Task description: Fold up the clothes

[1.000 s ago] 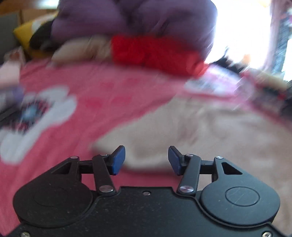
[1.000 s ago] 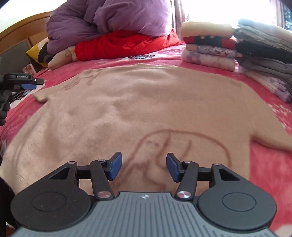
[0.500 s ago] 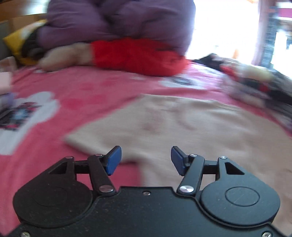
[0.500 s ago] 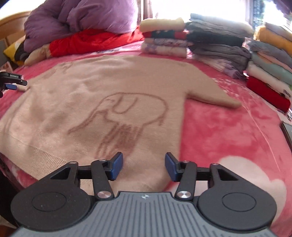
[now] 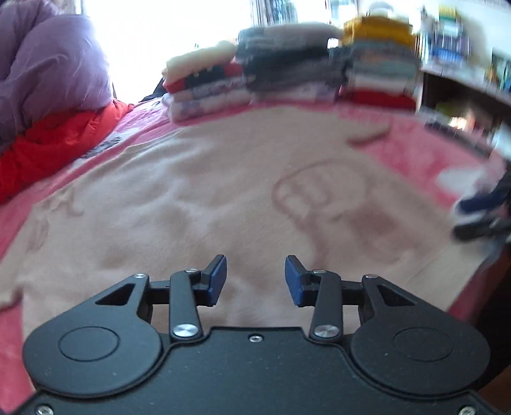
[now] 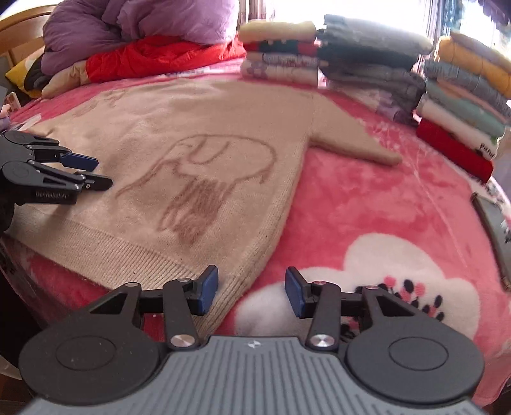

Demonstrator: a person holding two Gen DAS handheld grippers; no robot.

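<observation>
A beige knit sweater (image 6: 198, 121) with a brown elephant outline (image 6: 204, 178) lies flat on the pink blanket (image 6: 367, 198), one sleeve (image 6: 357, 143) spread to the right. My right gripper (image 6: 252, 293) hovers over the sweater's lower right hem corner; its jaws are closing with a gap and no cloth between the pads. My left gripper (image 5: 255, 281) is over the sweater (image 5: 191, 198) body, jaws closing and apart, with nothing pinched. It also shows in the right wrist view as the left gripper (image 6: 103, 173) above the left hem. The right gripper (image 5: 463, 217) appears blurred at the left wrist view's right edge.
Stacks of folded clothes (image 6: 281, 51) (image 6: 367, 57) (image 6: 463, 95) line the far and right sides of the bed. A purple duvet (image 6: 143, 19) and a red garment (image 6: 153, 57) are piled at the back left. A dark flat object (image 6: 491, 223) lies at the right edge.
My left gripper swung right, from the sleeve end over the pink blanket to above the sweater body, and its jaws narrowed. My right gripper shifted toward the lower right hem corner, jaws slightly narrower.
</observation>
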